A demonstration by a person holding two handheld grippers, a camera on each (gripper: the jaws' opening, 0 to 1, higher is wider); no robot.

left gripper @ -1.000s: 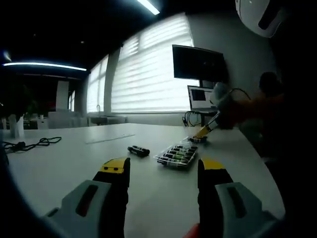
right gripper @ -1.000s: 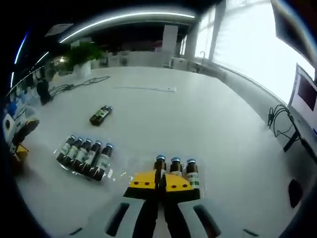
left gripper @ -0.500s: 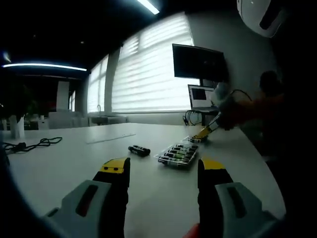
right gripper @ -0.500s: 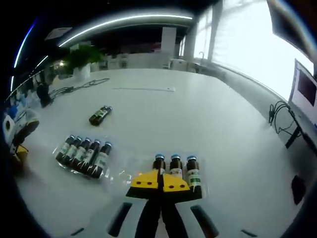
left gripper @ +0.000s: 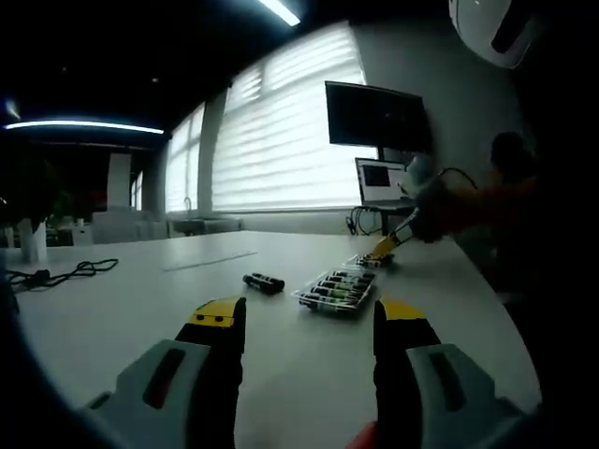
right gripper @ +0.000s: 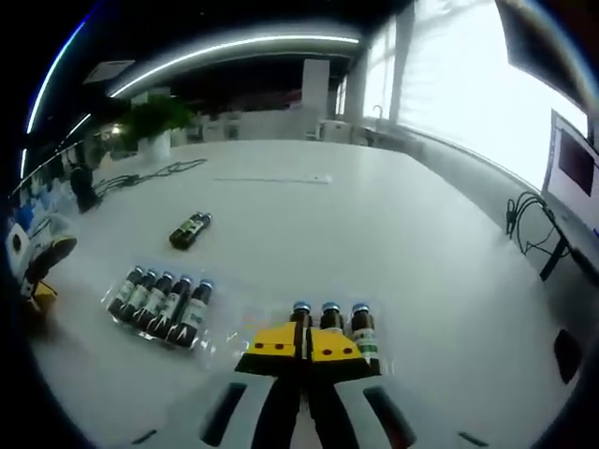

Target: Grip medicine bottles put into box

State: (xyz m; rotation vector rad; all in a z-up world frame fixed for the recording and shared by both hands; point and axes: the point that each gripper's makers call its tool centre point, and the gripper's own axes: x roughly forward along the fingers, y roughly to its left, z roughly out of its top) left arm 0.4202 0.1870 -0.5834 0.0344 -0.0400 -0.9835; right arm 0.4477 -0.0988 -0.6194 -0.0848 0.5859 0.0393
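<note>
Lying on its side on the white worktop [right gripper: 374, 224], a single medicine bottle [right gripper: 190, 228] rests well apart from both grippers. In the right gripper view, the right gripper [right gripper: 305, 343] has its fingers pressed together, and their yellow tips cover the lower part of three bottles [right gripper: 331, 318] that stand in a clear tray [right gripper: 384, 351]; whether the fingers touch them cannot be told. A second clear tray [right gripper: 110, 296] nearby holds five bottles [right gripper: 161, 303] side by side. In the left gripper view, the left gripper [left gripper: 307, 320] has its fingers wide apart and holds nothing. Bright blinds [left gripper: 281, 140], a dark monitor [left gripper: 376, 118] and a black cable [left gripper: 56, 273] are seen in the room.
</note>
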